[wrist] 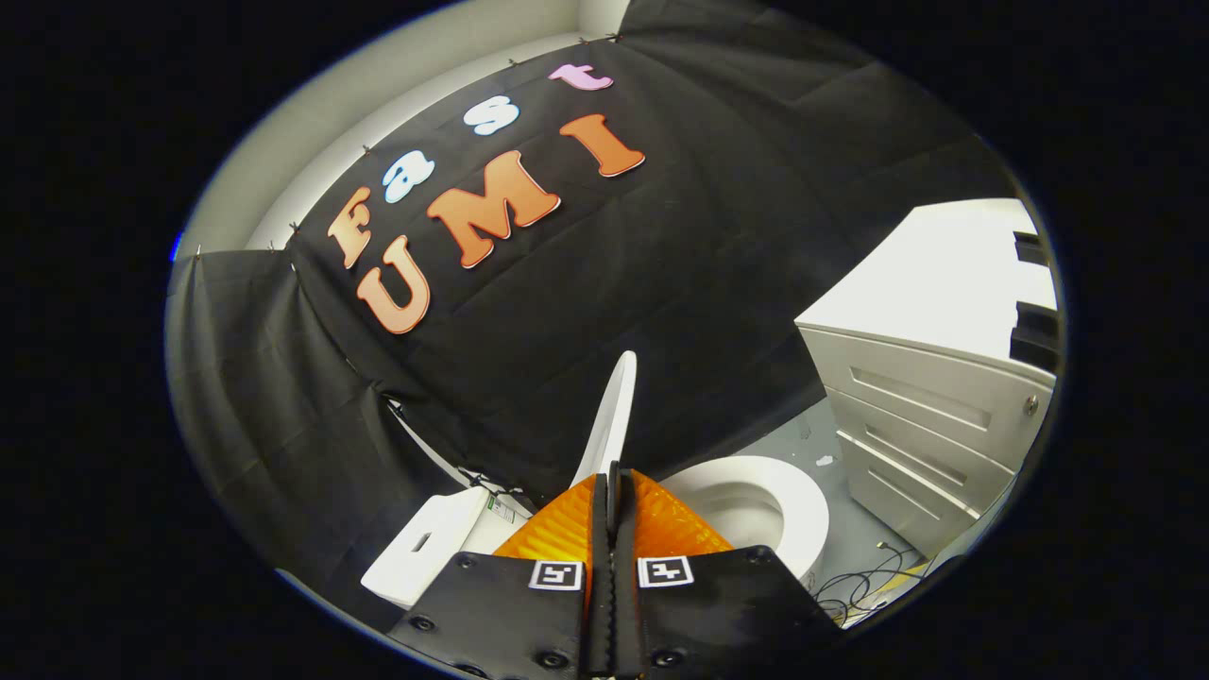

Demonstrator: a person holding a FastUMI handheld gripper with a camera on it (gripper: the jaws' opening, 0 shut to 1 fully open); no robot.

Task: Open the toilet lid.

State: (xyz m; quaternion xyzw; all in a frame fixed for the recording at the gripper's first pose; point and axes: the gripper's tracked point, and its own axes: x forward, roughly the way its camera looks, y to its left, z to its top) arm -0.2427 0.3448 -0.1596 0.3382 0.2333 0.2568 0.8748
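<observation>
The white toilet lid point(612, 416) stands raised, seen edge-on, rising just beyond my fingertips toward the black cloth wall. To its right lies the uncovered white seat ring and bowl point(798, 515). The white tank point(425, 548) sits to the left of the lid. My gripper point(613, 469) is shut, its two fingers pressed together along their length with nothing visible between them. The tips sit right at the lid's lower part; I cannot tell whether they touch it.
A white drawer cabinet point(930, 425) stands to the right of the toilet, on a grey floor. Loose cables point(864, 586) lie on the floor near the bowl's front. Black cloth point(661, 283) hangs behind the toilet.
</observation>
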